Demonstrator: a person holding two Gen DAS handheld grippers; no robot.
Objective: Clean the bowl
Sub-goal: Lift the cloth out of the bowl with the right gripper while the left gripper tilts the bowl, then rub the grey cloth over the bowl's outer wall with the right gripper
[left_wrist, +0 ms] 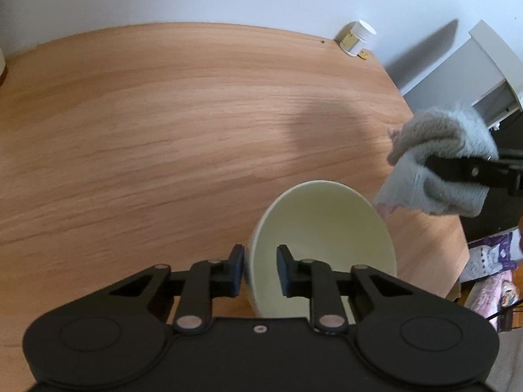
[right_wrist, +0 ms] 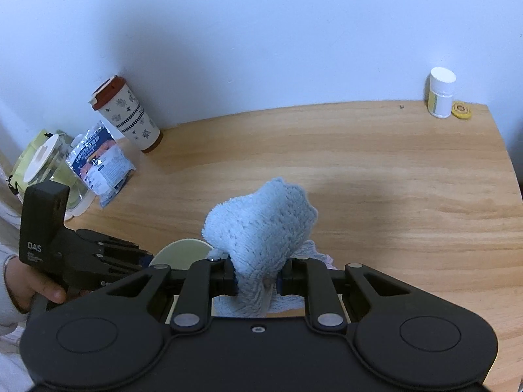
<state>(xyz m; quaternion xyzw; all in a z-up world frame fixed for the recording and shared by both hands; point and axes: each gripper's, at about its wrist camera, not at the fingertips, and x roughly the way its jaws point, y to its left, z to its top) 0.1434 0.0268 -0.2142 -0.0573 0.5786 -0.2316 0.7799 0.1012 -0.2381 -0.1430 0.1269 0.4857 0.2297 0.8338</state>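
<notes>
A pale cream bowl [left_wrist: 323, 228] is tilted on the wooden table [left_wrist: 163, 130]. My left gripper [left_wrist: 260, 269] is shut on its near rim, one finger inside and one outside. My right gripper [right_wrist: 256, 279] is shut on a fluffy light blue cloth [right_wrist: 261, 225]. In the left wrist view the cloth [left_wrist: 438, 170] hangs just right of and above the bowl's rim, apart from it. In the right wrist view the bowl [right_wrist: 181, 254] shows partly, behind the left gripper's body.
A white pill bottle [right_wrist: 441, 96] and a yellow disc [right_wrist: 461, 109] stand at the far right corner. A patterned cup [right_wrist: 126, 114], a snack packet [right_wrist: 98, 160] and a glass jar [right_wrist: 49, 163] stand far left. White furniture [left_wrist: 490, 72] is beyond the table's right edge.
</notes>
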